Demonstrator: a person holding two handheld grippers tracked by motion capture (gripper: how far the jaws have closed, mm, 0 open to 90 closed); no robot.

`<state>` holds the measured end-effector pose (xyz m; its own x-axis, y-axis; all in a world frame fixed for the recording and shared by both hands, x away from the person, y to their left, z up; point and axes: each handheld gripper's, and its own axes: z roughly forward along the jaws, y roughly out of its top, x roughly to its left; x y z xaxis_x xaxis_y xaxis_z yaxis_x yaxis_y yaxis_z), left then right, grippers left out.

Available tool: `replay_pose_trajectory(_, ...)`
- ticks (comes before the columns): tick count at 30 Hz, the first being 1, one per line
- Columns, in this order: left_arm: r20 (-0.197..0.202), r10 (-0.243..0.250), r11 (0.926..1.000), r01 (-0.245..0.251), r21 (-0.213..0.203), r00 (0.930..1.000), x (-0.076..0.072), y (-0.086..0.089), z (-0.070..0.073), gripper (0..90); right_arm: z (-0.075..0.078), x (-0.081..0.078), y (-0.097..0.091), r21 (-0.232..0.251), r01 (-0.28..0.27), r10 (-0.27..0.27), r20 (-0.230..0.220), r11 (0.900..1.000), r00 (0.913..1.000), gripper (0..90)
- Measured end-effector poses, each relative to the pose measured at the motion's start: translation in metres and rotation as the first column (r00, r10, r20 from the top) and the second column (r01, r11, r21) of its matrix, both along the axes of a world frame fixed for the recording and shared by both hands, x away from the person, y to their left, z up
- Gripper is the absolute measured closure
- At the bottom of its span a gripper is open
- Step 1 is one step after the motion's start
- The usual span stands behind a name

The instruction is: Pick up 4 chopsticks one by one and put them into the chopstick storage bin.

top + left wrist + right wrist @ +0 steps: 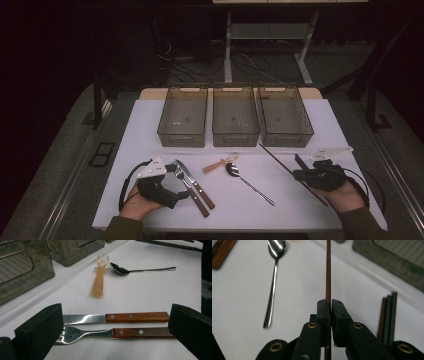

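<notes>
Knife (pixel 115 317) and fork (pixel 100 333) lie between the left gripper's (pixel 112 327) spread jaws; bare table (pixel 280 200) beyond.

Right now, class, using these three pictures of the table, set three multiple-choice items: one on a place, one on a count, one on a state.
1. Where does the steel spoon lie? A in a bin; B on the white table; C in a gripper.
2. How many smoky clear plastic bins stand in the row? A two; B three; C four.
3. The right gripper is: A open; B shut on a thin dark chopstick; C shut on nothing.

B: it rests on bare tabletop. B: three side by side. B: its fingers clamp the stick.
</notes>
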<state>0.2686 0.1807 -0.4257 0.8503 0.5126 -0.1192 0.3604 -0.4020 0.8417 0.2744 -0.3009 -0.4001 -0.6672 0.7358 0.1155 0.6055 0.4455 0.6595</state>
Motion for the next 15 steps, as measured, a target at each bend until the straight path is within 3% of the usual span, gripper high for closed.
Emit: replay_pose_trajectory(15,-0.002,0.000,1.0000,0.000,-0.002,1.0000,0.001,0.000,-0.001,0.0,0.017,0.018,0.031,0.034,-0.023,0.022,0.046,0.9991,0.9987,85.4)
